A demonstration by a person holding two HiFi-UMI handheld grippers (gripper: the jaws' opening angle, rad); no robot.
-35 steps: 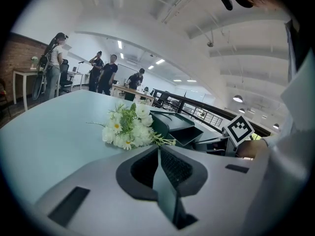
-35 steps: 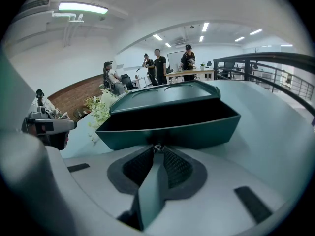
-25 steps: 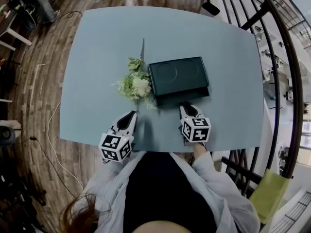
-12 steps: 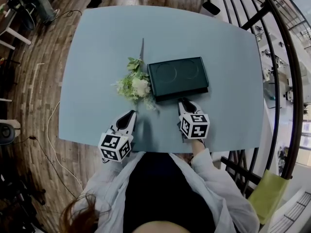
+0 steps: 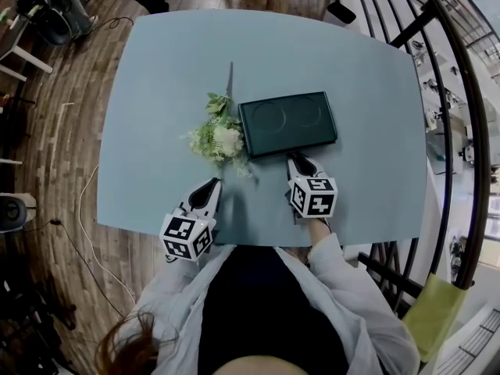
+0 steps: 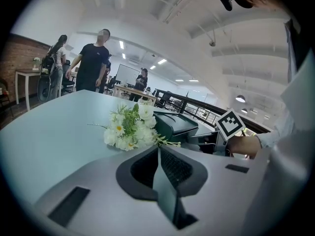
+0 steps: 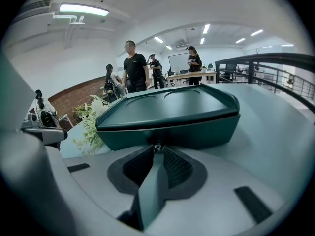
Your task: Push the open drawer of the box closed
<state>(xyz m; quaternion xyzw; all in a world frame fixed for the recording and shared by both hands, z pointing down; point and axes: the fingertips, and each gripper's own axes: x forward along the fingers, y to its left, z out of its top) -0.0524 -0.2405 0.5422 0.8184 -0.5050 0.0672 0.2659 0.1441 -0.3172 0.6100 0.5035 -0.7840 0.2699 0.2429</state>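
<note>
A dark green box (image 5: 287, 122) lies flat at the middle of the blue table (image 5: 164, 61). Its drawer front (image 7: 167, 134) sits nearly flush under the lid. My right gripper (image 5: 294, 161) is shut, and its tips (image 7: 157, 149) touch the middle of that drawer front, where a small shiny bit shows. My left gripper (image 5: 212, 184) rests shut near the table's front edge, left of the box and apart from it, with nothing in it (image 6: 158, 149). In the left gripper view the box (image 6: 174, 124) stands behind the flowers.
A bunch of white flowers with green leaves (image 5: 217, 137) lies against the box's left side, its stem pointing away from me. Several people stand past the far end of the table (image 6: 93, 58). A railing runs along the right (image 5: 437, 92).
The drawer, which stuck out toward me a second ago, has slid into the box. My right gripper moved forward with it. The left gripper has not moved.
</note>
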